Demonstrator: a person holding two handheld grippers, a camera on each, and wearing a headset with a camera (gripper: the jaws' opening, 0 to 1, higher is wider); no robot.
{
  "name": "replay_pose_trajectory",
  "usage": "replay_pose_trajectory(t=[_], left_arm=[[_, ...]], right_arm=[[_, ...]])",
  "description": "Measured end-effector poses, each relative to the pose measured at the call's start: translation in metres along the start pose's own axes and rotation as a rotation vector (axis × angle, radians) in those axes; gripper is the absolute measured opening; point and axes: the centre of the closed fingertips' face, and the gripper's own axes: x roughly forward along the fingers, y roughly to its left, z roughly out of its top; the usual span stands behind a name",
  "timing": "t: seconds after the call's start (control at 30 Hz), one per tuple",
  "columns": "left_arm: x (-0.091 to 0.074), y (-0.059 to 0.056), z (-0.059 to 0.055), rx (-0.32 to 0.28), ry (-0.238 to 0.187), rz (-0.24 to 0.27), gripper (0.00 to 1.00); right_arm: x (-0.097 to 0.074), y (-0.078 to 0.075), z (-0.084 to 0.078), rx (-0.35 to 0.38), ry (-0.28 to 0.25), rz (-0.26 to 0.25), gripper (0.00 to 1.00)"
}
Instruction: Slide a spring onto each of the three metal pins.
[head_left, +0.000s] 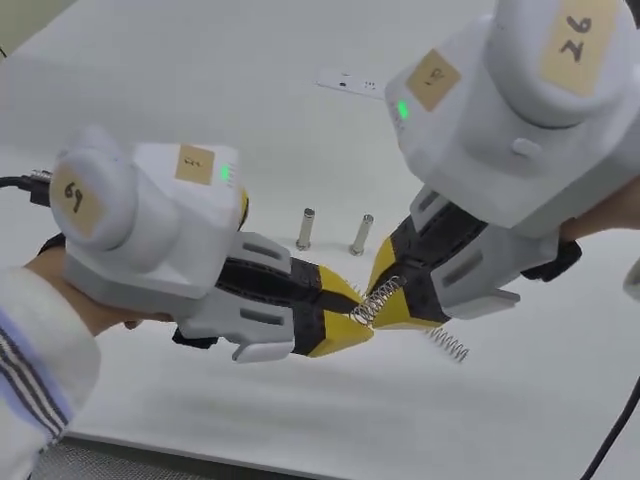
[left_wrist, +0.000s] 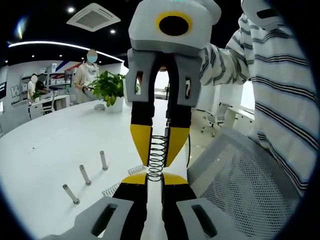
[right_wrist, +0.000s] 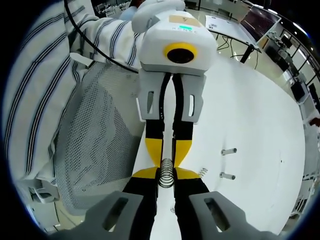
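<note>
A small metal spring (head_left: 375, 298) hangs in the air between the two grippers, which meet tip to tip. My left gripper (head_left: 357, 306) is shut on one end and my right gripper (head_left: 386, 288) on the other. In the left gripper view the spring (left_wrist: 156, 157) runs straight from my own jaws into the opposite yellow fingers (left_wrist: 141, 142). From the right gripper view the spring (right_wrist: 166, 173) shows end-on. Three bare metal pins (left_wrist: 85, 175) stand upright in a row on the white table; two of these pins (head_left: 305, 228) show just behind the grippers.
One loose spring (head_left: 447, 343) lies on the table under the right gripper, and two loose springs (left_wrist: 136, 170) lie near the pins. A white power strip (head_left: 350, 84) sits far back. A grey mesh chair (left_wrist: 240, 170) stands off the table's near edge.
</note>
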Motion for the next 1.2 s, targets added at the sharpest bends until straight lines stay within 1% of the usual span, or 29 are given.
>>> replay_pose_trajectory(t=[0.07,0.13,0.2,0.33,0.4,0.67,0.87,1.0,1.07,1.2], left_arm=[[0.000,0.001,-0.001,-0.008,0.002,0.004,0.02],[0.000,0.001,-0.002,-0.037,0.001,0.007,0.03],[-0.001,0.002,-0.002,-0.023,0.000,0.014,0.03],[-0.004,0.005,-0.004,-0.027,0.000,0.034,0.03],[-0.006,0.006,-0.004,-0.043,-0.001,0.041,0.03],[-0.012,0.012,-0.007,-0.044,0.007,0.068,0.03],[-0.014,0.010,-0.009,-0.038,0.018,0.067,0.03],[-0.015,0.011,-0.010,-0.039,0.021,0.076,0.03],[-0.016,0.014,-0.010,-0.051,0.014,0.090,0.04],[-0.016,0.016,-0.009,-0.068,-0.007,0.098,0.10]], right_arm=[[0.001,0.000,0.000,0.008,0.003,-0.002,0.08],[0.002,-0.002,0.000,0.002,0.006,-0.004,0.08],[0.002,-0.002,0.001,-0.013,0.008,-0.006,0.08],[0.003,-0.003,0.003,-0.024,0.005,-0.008,0.08],[0.004,-0.002,0.004,-0.028,0.003,-0.007,0.08],[0.008,-0.008,0.011,-0.050,0.002,-0.011,0.08],[0.010,-0.008,0.013,-0.056,0.005,-0.003,0.08],[0.012,-0.011,0.015,-0.061,0.009,-0.006,0.08],[0.012,-0.013,0.015,-0.060,0.009,-0.009,0.08],[0.013,-0.016,0.016,-0.057,0.011,-0.012,0.08]])
